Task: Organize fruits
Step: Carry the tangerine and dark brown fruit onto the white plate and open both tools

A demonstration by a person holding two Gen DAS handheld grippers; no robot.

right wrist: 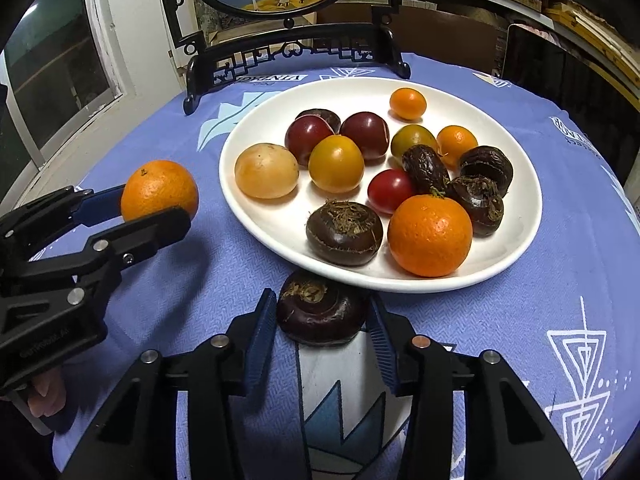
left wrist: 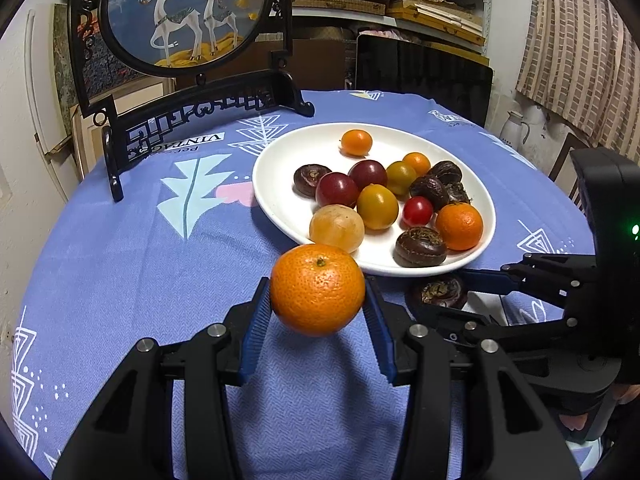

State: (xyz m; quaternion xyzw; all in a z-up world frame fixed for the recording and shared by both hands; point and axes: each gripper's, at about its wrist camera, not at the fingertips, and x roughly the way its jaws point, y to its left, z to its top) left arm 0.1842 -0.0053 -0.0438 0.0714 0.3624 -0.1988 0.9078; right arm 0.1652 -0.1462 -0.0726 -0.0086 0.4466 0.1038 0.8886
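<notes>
My left gripper [left wrist: 318, 306] is shut on a mandarin orange [left wrist: 318, 289] and holds it a little above the blue tablecloth, just in front of the white plate [left wrist: 276, 160]; the mandarin also shows in the right wrist view [right wrist: 159, 190]. My right gripper [right wrist: 322, 314] has its fingers on both sides of a dark water chestnut [right wrist: 320, 312] that lies on the cloth at the plate's near rim [right wrist: 520, 240]. The plate holds several fruits: another mandarin [right wrist: 430, 236], red and yellow tomatoes, kumquats and water chestnuts.
A black carved stand with a round deer picture [left wrist: 184, 12] stands on the table behind the plate to the left. A dark screen [left wrist: 424, 76] stands behind the table's far edge. Shelves with boxes fill the background.
</notes>
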